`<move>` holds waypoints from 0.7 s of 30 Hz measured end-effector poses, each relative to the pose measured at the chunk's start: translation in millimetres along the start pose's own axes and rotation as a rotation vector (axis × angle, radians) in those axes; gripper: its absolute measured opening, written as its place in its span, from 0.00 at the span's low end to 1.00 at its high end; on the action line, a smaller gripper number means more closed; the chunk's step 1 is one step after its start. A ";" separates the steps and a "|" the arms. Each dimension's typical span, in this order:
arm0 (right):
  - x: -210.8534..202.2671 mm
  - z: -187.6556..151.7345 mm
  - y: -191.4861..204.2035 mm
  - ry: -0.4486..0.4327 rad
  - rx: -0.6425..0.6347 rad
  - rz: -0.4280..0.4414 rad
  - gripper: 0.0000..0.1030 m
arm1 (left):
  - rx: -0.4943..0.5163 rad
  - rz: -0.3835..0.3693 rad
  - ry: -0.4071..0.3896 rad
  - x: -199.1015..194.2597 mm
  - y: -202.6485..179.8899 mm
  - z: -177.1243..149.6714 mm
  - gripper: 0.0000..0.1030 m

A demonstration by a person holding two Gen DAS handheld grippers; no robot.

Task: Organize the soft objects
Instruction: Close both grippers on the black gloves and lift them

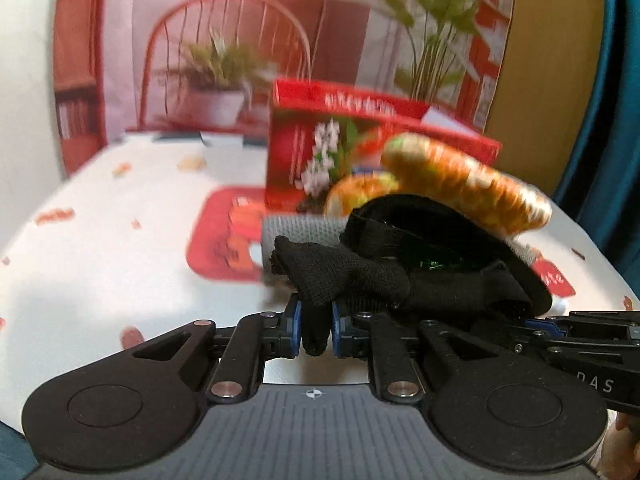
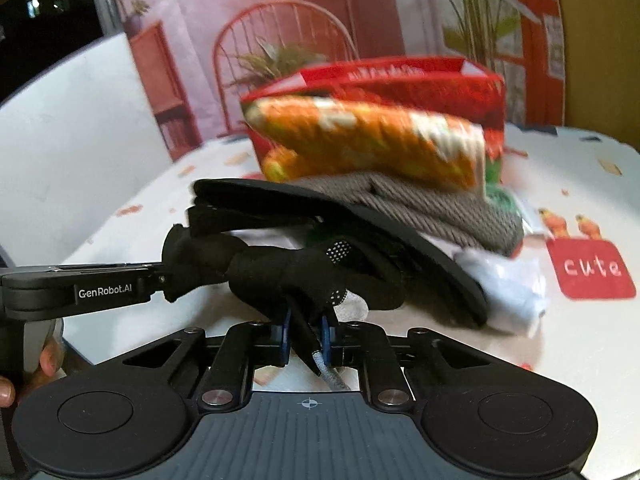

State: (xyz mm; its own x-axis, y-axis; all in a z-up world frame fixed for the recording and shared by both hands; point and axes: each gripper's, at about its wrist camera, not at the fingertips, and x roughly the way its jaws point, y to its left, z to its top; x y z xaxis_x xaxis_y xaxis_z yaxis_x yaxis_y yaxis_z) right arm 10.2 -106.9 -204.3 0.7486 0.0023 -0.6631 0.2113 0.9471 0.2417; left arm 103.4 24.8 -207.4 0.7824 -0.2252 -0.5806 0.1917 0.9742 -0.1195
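Note:
A black sock [image 1: 360,276] is stretched between both grippers above a pile of soft items. My left gripper [image 1: 316,320] is shut on one end of it. My right gripper [image 2: 306,330] is shut on the other end [image 2: 304,276], which has white grip dots. The pile holds an orange patterned roll [image 1: 468,184] [image 2: 372,144], a black visor-like flat piece [image 2: 360,220], a grey knit item [image 2: 440,208] and a white cloth [image 2: 504,284]. The right gripper shows at the right edge of the left wrist view [image 1: 532,322]; the left gripper body shows at the left of the right wrist view [image 2: 92,290].
A red open box [image 1: 320,144] [image 2: 420,88] stands behind the pile on a white patterned tablecloth [image 1: 100,264]. A red mat [image 1: 224,240] lies under the pile, and its "cute" corner [image 2: 590,268] shows. A printed backdrop with a chair and plants stands behind.

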 end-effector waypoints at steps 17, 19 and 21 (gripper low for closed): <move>-45.9 72.2 31.0 -0.213 -0.120 0.012 0.13 | -0.020 -0.001 -0.184 -47.9 -9.2 70.7 0.15; -47.2 81.9 31.3 -0.233 -0.133 0.011 0.13 | -0.019 -0.006 -0.196 -49.9 -10.6 79.4 0.15; -45.7 91.0 30.2 -0.244 -0.142 0.007 0.13 | -0.028 -0.018 -0.198 -47.8 -10.3 88.3 0.15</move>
State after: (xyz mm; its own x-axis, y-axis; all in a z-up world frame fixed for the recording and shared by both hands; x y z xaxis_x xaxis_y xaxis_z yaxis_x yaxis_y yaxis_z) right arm 39.6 -107.6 -102.2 0.8827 -0.0521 -0.4671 0.1284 0.9828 0.1329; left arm 116.4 23.9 -107.3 0.8808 -0.2390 -0.4087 0.1925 0.9694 -0.1521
